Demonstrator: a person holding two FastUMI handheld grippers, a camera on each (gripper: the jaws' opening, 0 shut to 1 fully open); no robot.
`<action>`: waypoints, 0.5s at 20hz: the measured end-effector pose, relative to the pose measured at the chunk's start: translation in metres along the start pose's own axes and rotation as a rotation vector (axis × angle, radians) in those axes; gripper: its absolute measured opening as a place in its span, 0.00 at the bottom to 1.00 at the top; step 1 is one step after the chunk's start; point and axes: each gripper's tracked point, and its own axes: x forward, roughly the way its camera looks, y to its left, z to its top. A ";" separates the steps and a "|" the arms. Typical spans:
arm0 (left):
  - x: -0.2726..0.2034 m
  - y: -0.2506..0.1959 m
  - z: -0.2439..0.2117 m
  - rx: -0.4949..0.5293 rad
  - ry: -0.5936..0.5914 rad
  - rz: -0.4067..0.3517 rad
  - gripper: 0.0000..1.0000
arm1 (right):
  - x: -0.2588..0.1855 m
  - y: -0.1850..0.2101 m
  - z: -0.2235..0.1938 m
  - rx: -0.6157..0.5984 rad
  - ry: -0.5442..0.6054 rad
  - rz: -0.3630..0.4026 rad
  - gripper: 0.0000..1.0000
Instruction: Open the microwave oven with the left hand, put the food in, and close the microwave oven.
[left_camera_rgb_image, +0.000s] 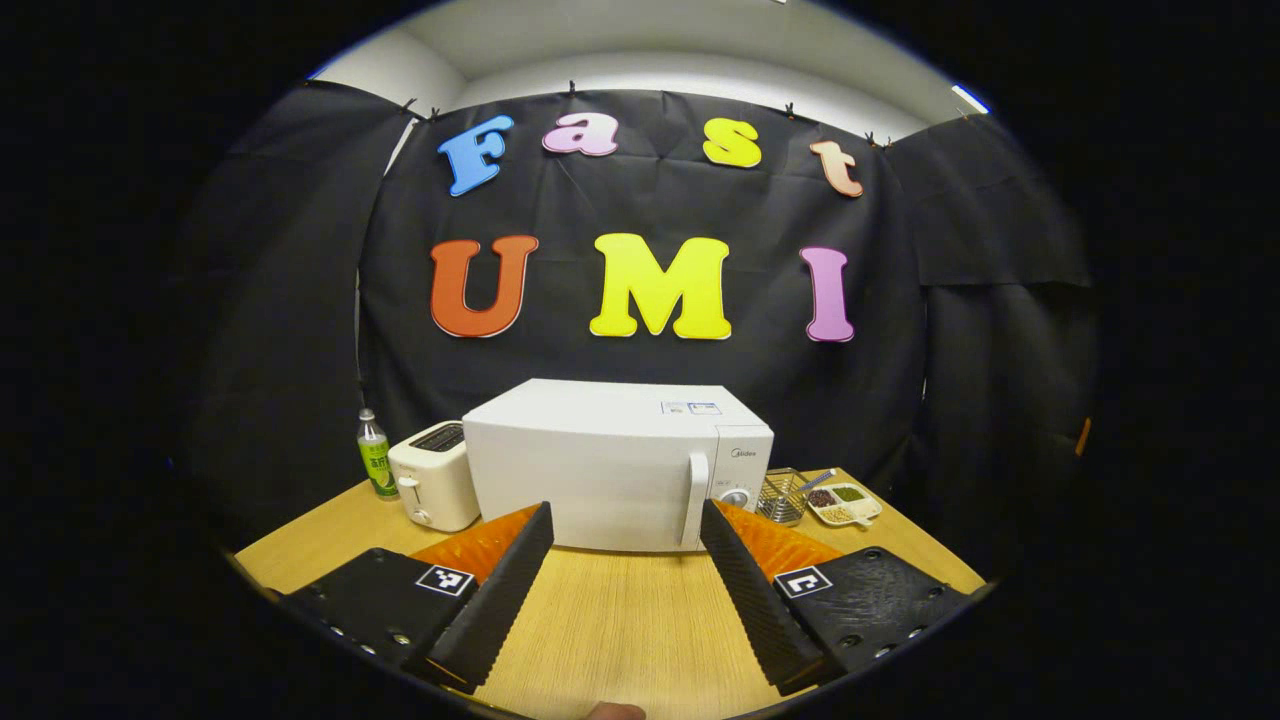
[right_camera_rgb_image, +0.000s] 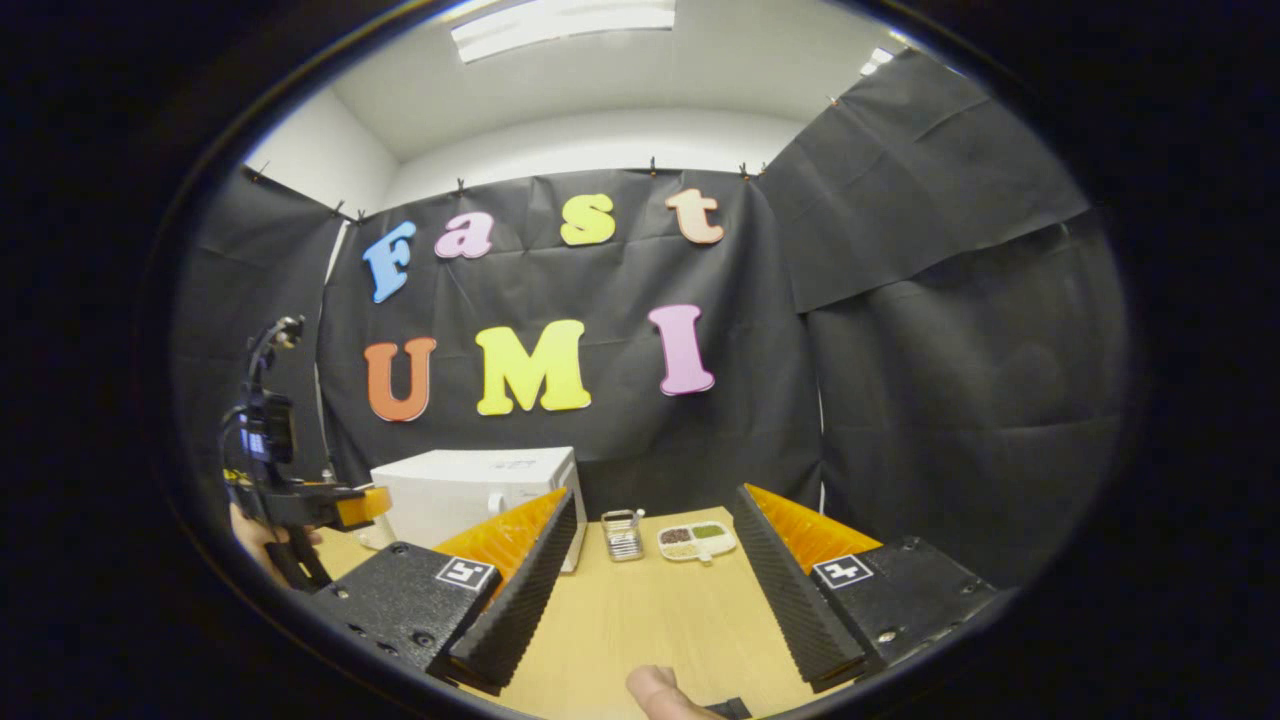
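— Hovering over the table (left_camera_rgb_image: 620, 620), left gripper (left_camera_rgb_image: 625, 535) spread wide, nothing between its fingers. Microwave (left_camera_rgb_image: 600, 465) sits at the far edge, door shut.
— And the right gripper (right_camera_rgb_image: 655, 540)?
— Also spread, empty. Food tray (right_camera_rgb_image: 697, 540) lies right of the microwave, beside a wire basket (right_camera_rgb_image: 622, 534).

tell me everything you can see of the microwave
The microwave oven is a white box with a smooth, glossy-looking shell, standing upright on the wooden table against the black cloth wall. Its door is closed; a white vertical handle sits near the door's right edge, beside a control panel with a round knob. A small sticker lies on its top. A white toaster stands close at its left; whether they touch is unclear.
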 end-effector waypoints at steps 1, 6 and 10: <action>-0.021 0.002 0.006 0.001 -0.014 -0.002 0.94 | -0.006 0.004 0.002 0.003 -0.002 0.004 0.92; -0.110 0.000 0.026 -0.012 -0.094 -0.058 0.94 | -0.039 0.035 0.015 -0.027 -0.019 0.044 1.00; -0.158 0.011 0.010 0.034 -0.110 -0.036 0.93 | -0.057 0.053 0.022 -0.055 -0.052 0.063 0.91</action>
